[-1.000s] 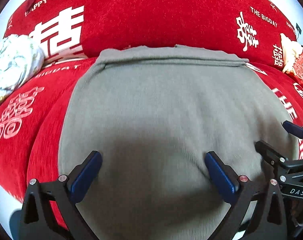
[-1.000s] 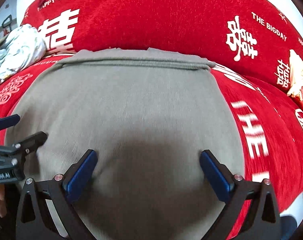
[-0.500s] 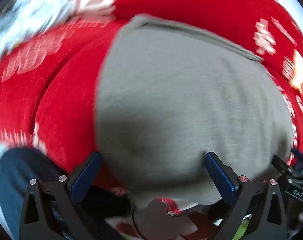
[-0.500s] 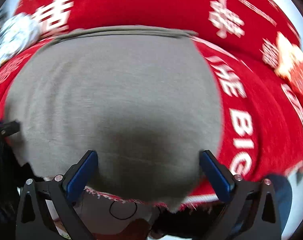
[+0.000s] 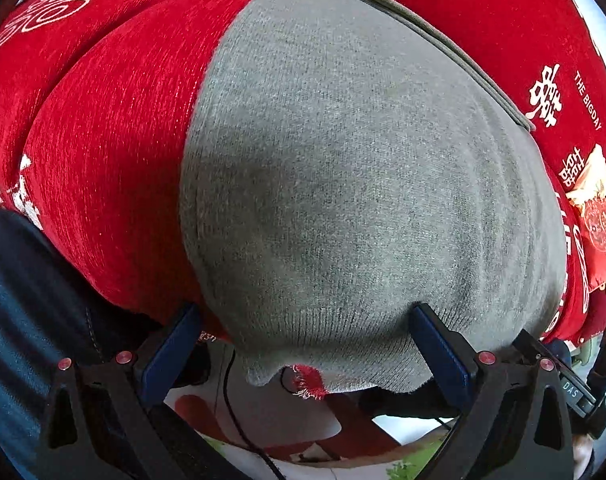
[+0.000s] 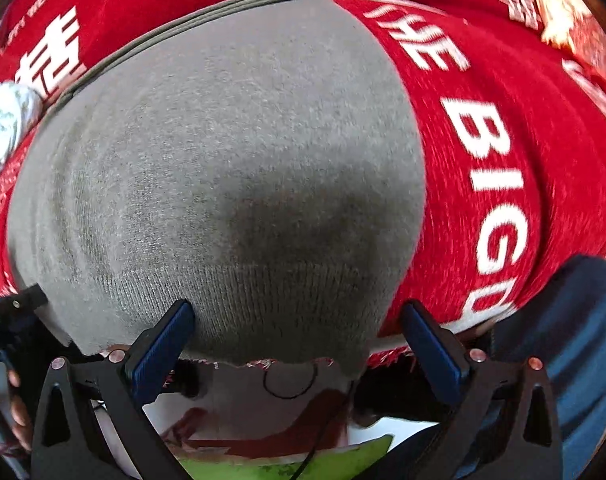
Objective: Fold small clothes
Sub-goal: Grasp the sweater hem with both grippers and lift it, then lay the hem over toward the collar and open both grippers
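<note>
Left gripper (image 5: 305, 344): blue pads spread wide, nothing between them, poised over the near hem of the grey knit garment (image 5: 355, 184). Right gripper (image 6: 299, 336): fingers likewise wide apart, empty, at the same hem further right. Garment lay flat on the red cloth (image 5: 103, 152) with white lettering, its hem hanging slightly over the cloth's fringed front edge, far edge showing stacked layers. Right gripper's black frame showed at the lower right of the left view. Pale patterned bundle (image 6: 3, 120) sat beyond the garment's far left corner.
</note>
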